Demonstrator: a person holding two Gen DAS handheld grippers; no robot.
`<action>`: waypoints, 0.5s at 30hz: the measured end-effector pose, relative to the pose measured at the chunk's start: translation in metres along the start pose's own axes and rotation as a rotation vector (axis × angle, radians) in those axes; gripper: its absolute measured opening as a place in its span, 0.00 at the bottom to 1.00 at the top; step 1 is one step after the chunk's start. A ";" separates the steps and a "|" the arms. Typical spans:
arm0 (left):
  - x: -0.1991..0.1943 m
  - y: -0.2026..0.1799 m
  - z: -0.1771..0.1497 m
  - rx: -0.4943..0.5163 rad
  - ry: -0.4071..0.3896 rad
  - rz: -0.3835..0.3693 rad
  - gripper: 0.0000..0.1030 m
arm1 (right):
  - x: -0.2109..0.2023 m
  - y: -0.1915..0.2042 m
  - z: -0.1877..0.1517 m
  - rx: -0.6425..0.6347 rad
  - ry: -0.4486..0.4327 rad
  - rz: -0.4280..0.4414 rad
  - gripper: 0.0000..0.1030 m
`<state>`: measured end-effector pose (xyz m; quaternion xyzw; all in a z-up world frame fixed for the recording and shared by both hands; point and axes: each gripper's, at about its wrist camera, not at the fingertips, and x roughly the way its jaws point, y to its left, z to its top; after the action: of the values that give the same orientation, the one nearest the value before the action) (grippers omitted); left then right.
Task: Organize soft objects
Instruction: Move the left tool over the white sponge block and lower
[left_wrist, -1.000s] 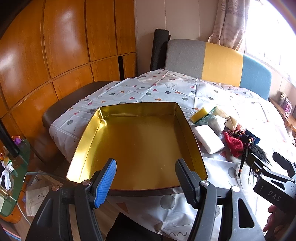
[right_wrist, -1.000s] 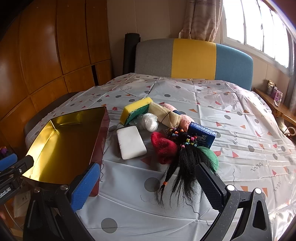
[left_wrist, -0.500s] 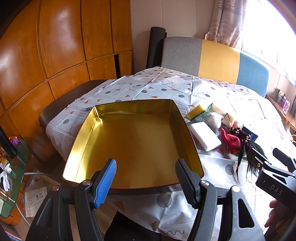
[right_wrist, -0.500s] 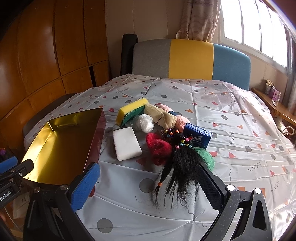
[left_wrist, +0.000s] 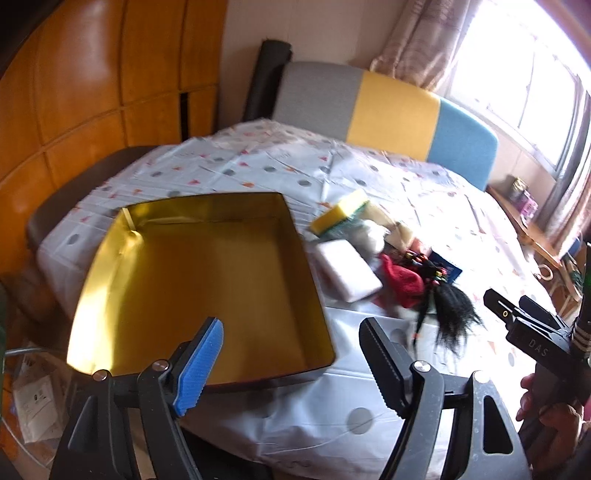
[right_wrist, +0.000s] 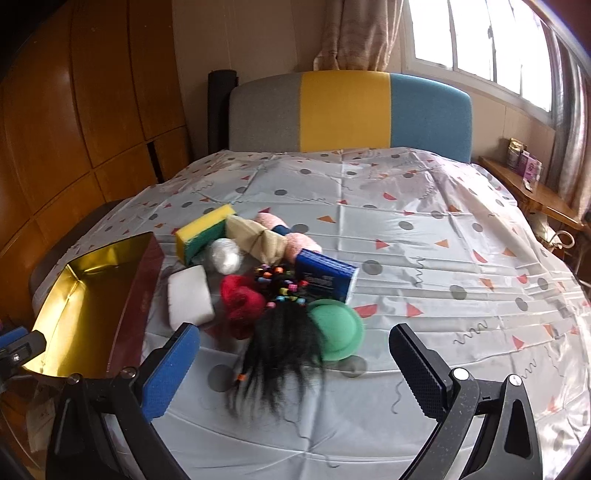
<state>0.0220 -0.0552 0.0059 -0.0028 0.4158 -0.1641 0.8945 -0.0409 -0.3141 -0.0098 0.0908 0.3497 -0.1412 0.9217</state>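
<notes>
While your left claw (left_wrist: 291, 354) hangs over the near rim of the gold tin (left_wrist: 199, 280), its jaws have just been widening and now stand spread with nothing between them. Your right claw (right_wrist: 291, 369) is spread too, gripping nothing, low over the black wig (right_wrist: 284, 347). The soft things lie heaped on the bed cover (right_wrist: 424, 229) just right of the tin: a white sponge (right_wrist: 188, 299), a yellow-green sponge (right_wrist: 205, 232), a red knit piece (right_wrist: 242, 299), a green hat (right_wrist: 336, 328), a blue pack (right_wrist: 325, 277), and what looks like a pink plush (right_wrist: 299, 243).
</notes>
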 end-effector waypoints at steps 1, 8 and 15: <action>0.004 -0.005 0.005 0.004 0.020 -0.013 0.75 | 0.001 -0.009 0.002 0.006 0.004 -0.007 1.00; 0.042 -0.042 0.042 0.005 0.109 -0.130 0.75 | 0.010 -0.052 -0.002 0.046 -0.001 -0.037 1.00; 0.114 -0.070 0.078 -0.066 0.316 -0.163 0.75 | 0.015 -0.062 -0.005 0.074 0.009 -0.013 1.00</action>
<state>0.1280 -0.1658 -0.0181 -0.0400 0.5546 -0.2206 0.8013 -0.0534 -0.3738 -0.0273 0.1230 0.3490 -0.1597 0.9152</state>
